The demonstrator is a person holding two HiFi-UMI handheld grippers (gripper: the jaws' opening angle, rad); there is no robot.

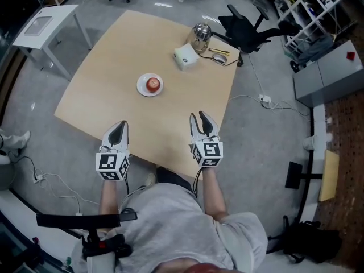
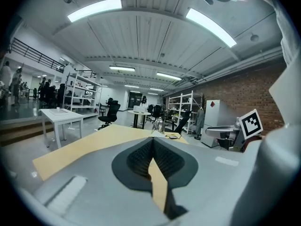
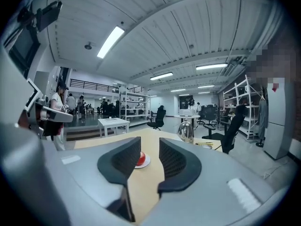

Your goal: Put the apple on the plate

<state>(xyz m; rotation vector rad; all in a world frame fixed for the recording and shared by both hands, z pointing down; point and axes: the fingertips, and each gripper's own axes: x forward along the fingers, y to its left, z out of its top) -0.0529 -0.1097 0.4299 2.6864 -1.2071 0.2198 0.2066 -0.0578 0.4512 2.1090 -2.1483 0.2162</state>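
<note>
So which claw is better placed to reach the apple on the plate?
Right, probably. The right claw stands open and looks straight at the apple on its plate; the left claw is shut, with no apple in its view.

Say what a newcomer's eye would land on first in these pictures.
The red apple stands out first, sitting on a white plate near the middle of the wooden table. Next come the two tools at the near edge: the left tool with its jaws together, the right tool with its jaws apart and nothing between them. A shiny metal vessel glints at the far corner.
</note>
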